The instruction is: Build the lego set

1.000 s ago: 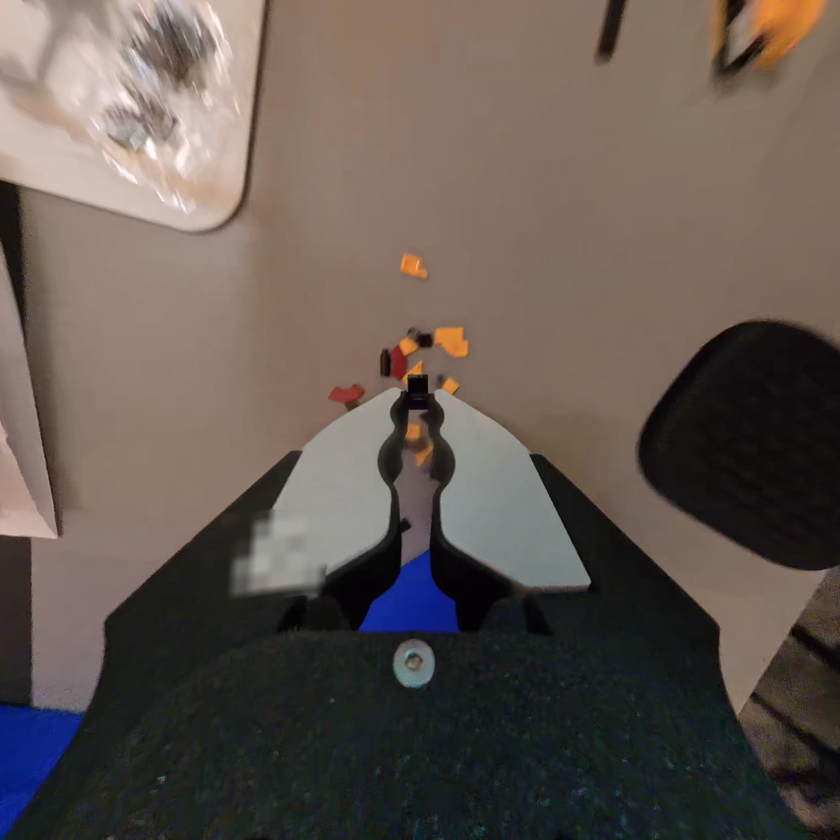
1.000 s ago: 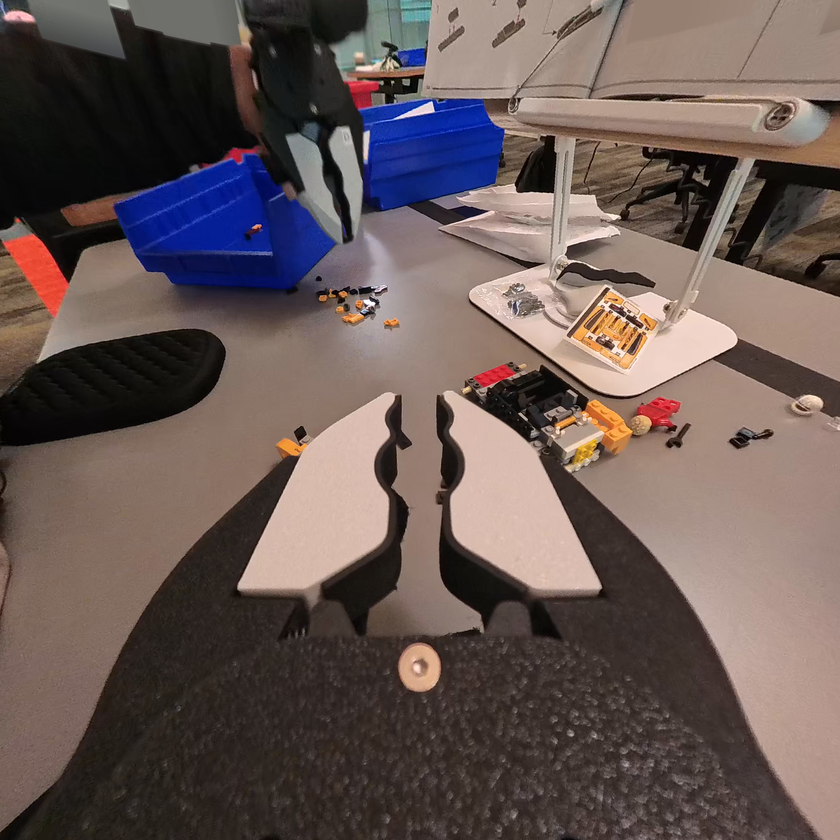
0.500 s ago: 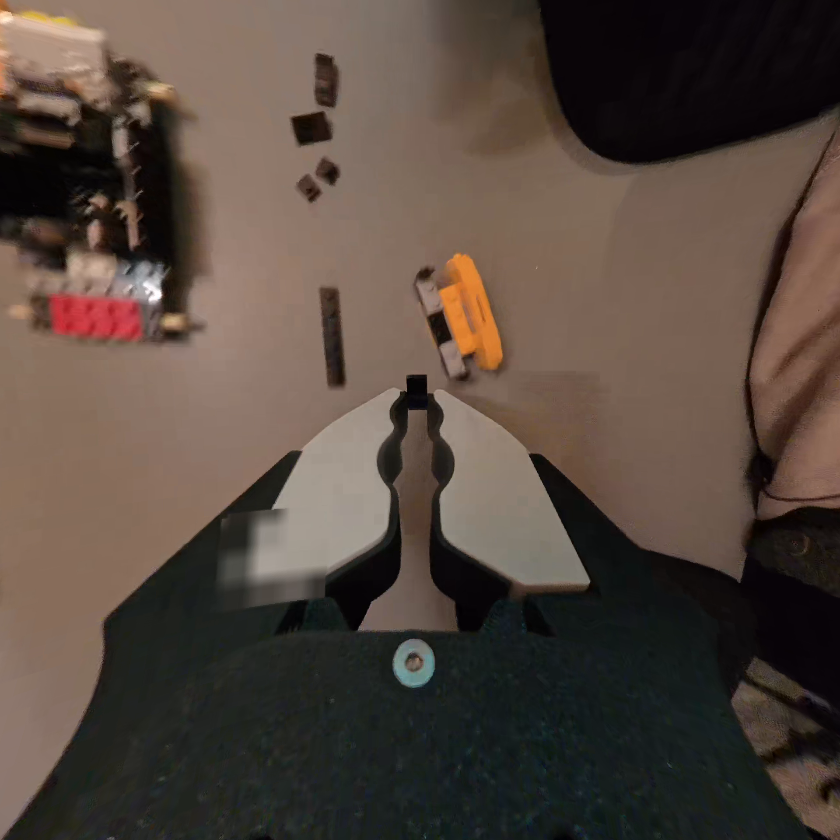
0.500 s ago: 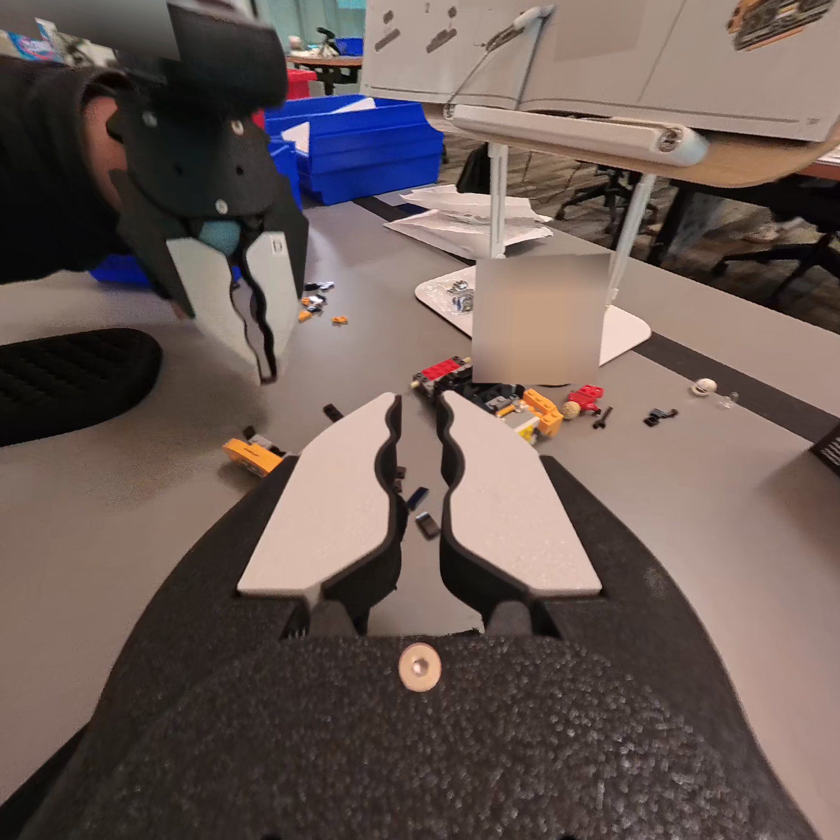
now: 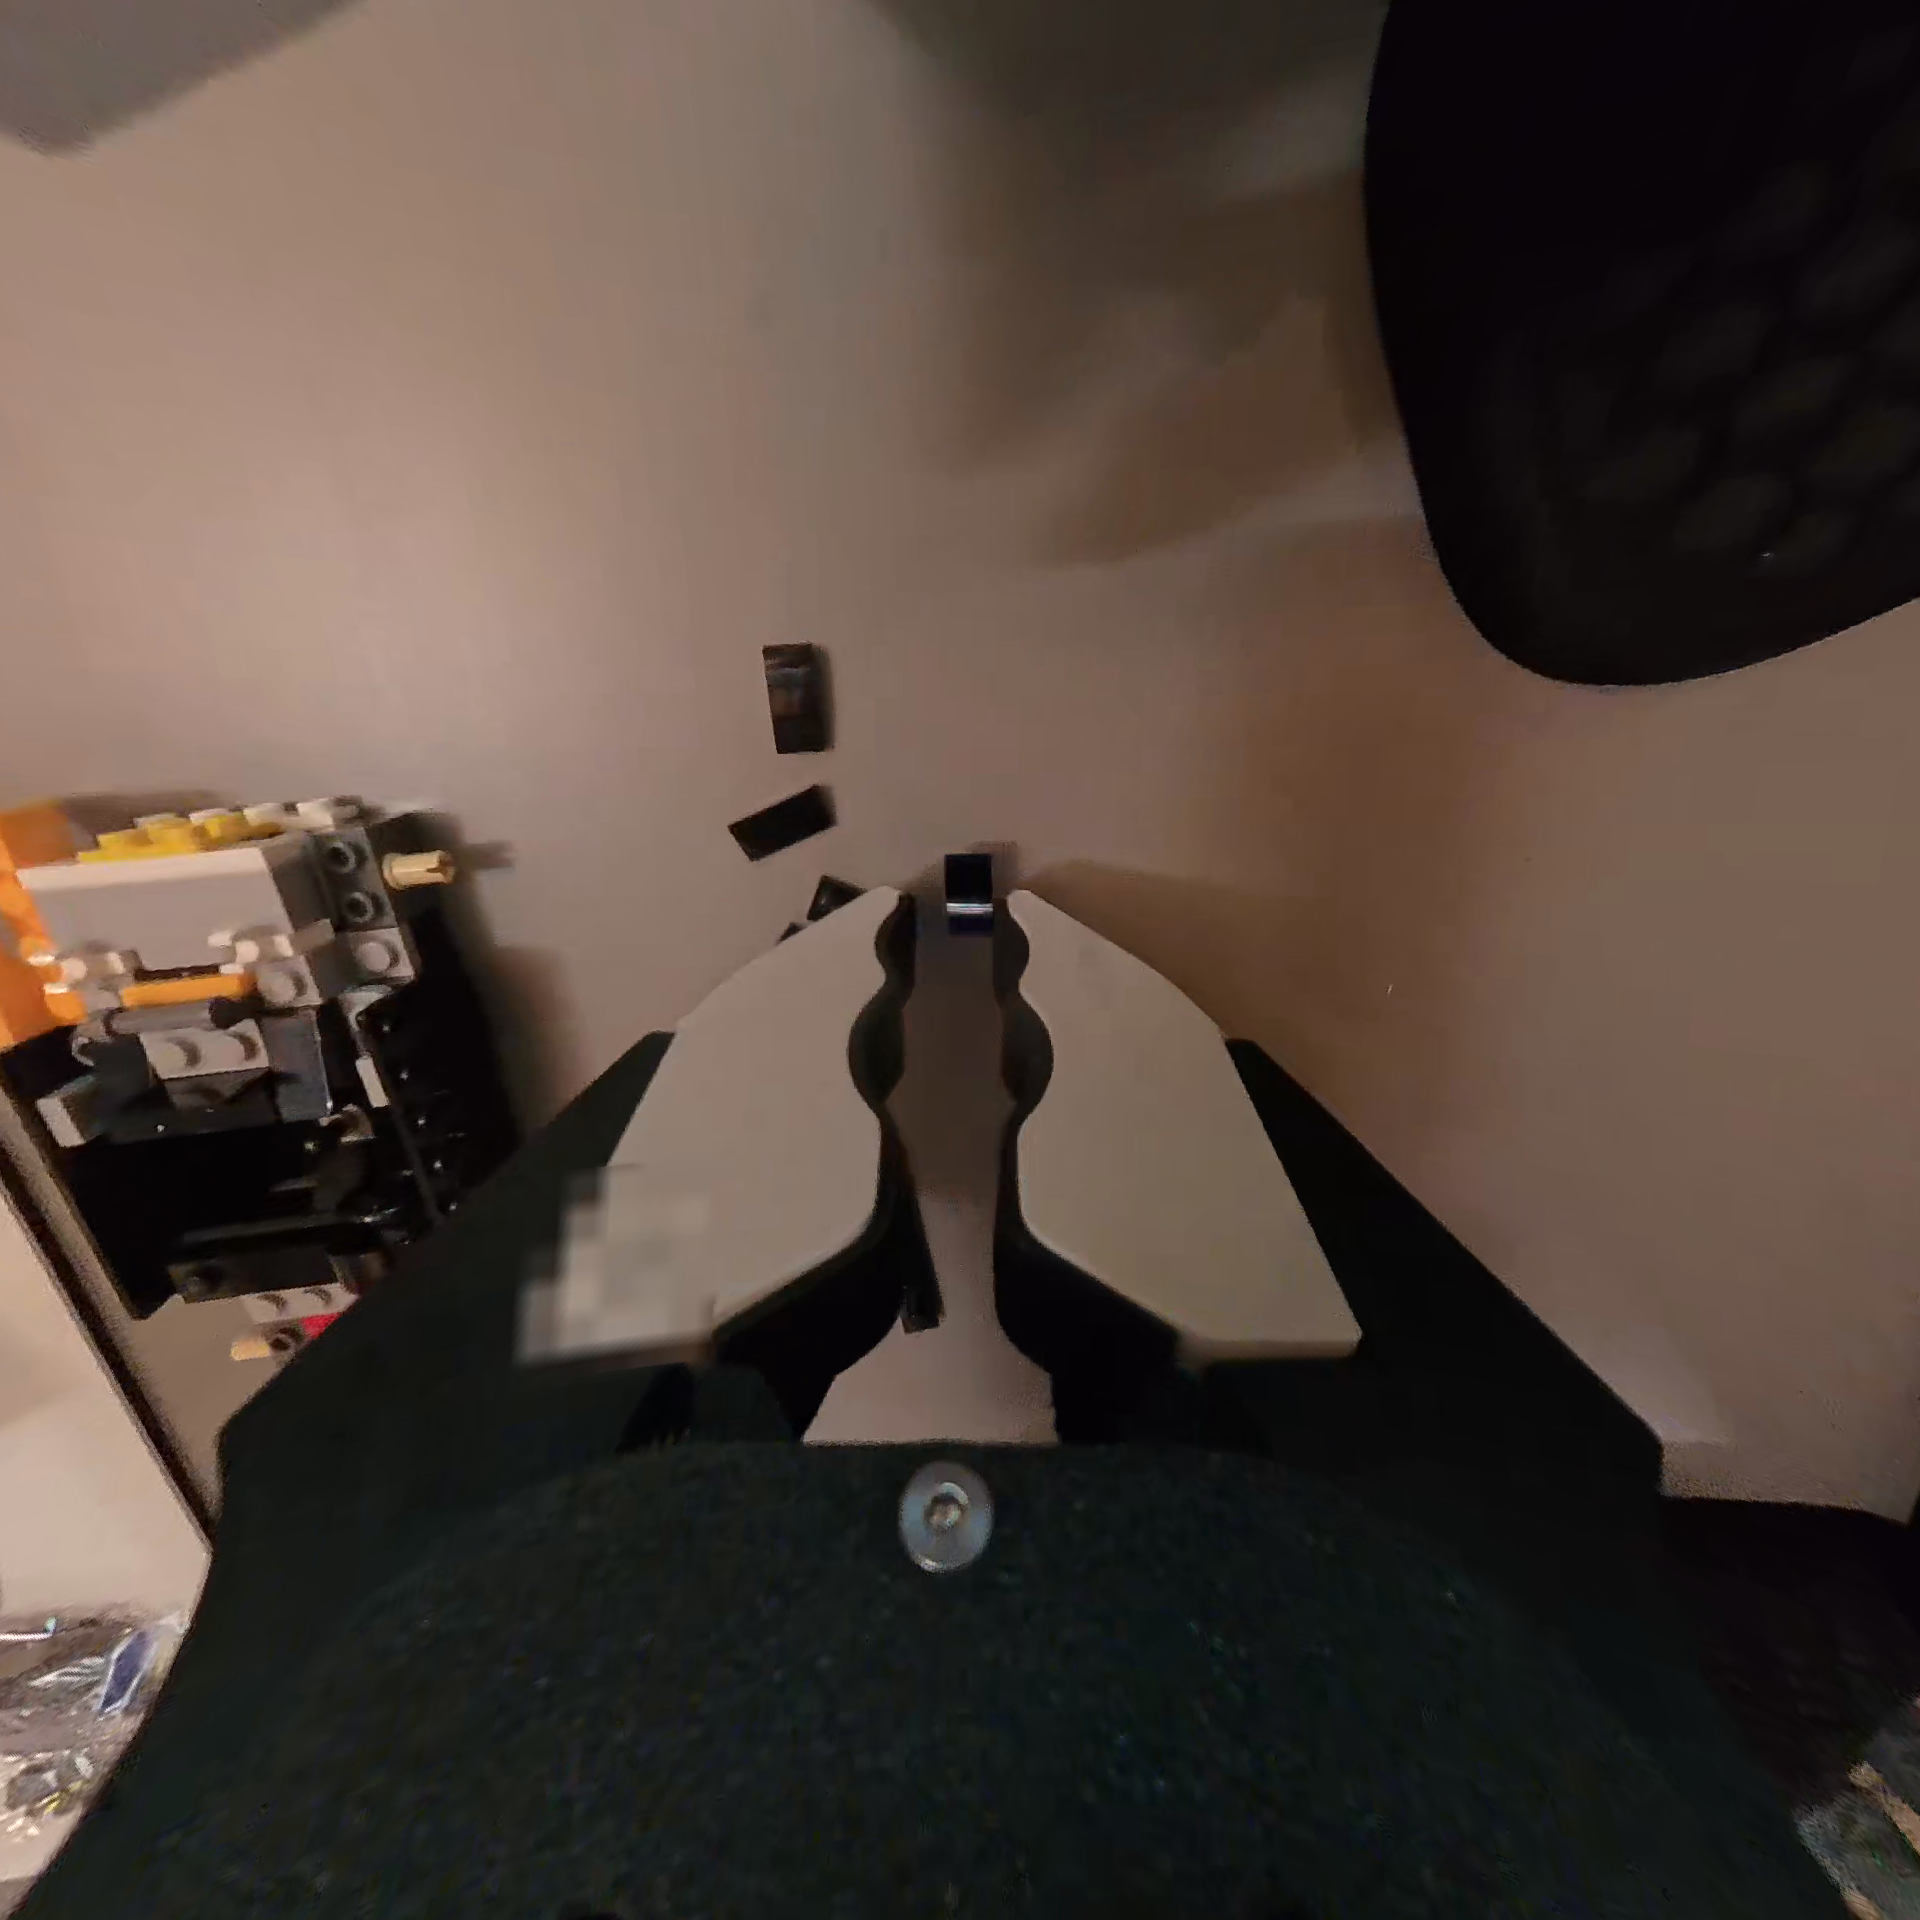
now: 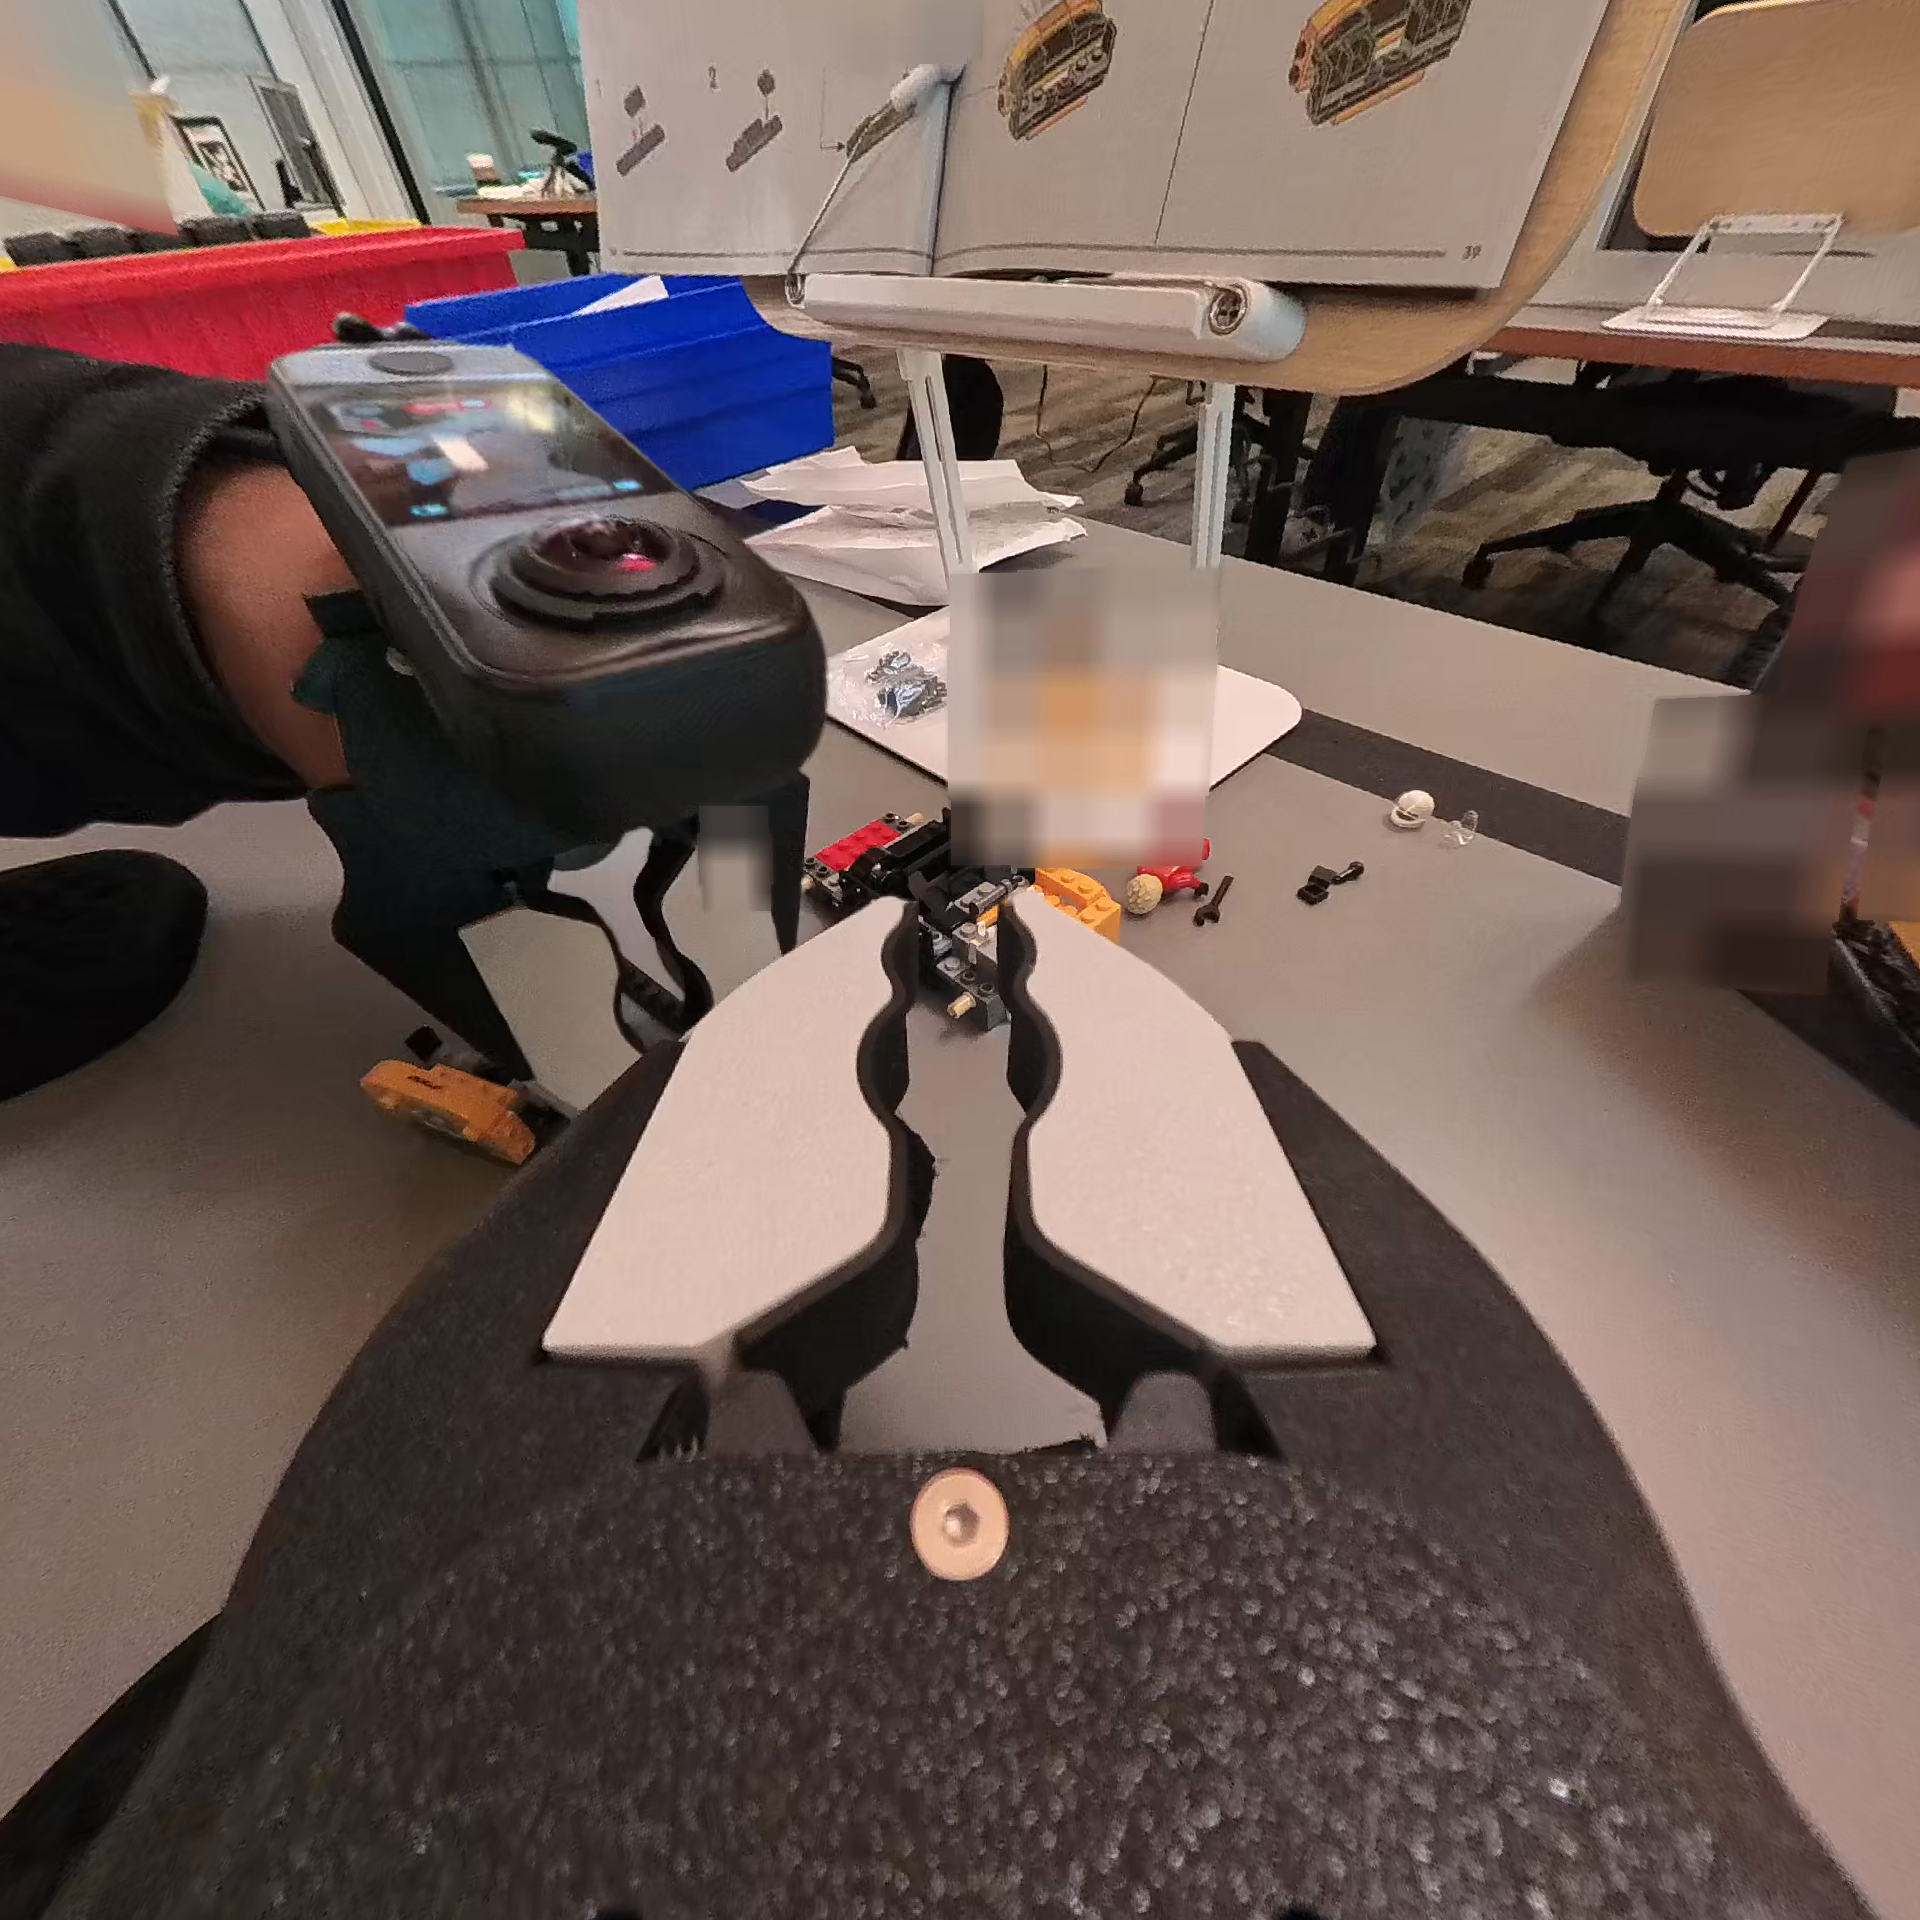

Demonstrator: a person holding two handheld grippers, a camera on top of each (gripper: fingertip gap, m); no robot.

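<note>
Here, my left gripper (image 5: 966,899) is clamped on a small black piece (image 5: 967,891) pinched at the very fingertips, just above the grey table (image 5: 520,416). From that camera, the half-built lego model (image 5: 208,1029) sits at nine o'clock, and two loose black tiles (image 5: 795,694) lie at about eleven o'clock, just beyond the tips. A black padded rest (image 5: 1662,312) fills the one-o'clock corner.

My right gripper (image 6: 961,925) hangs with its jaws a little apart, nothing between them. Straight ahead at twelve o'clock is the model (image 6: 966,935), just past the tips. An orange sub-assembly (image 6: 447,1107) lies at nine o'clock, under the left gripper (image 6: 623,914). An instruction booklet (image 6: 1039,135) stands on its holder at twelve o'clock, far back.
</note>
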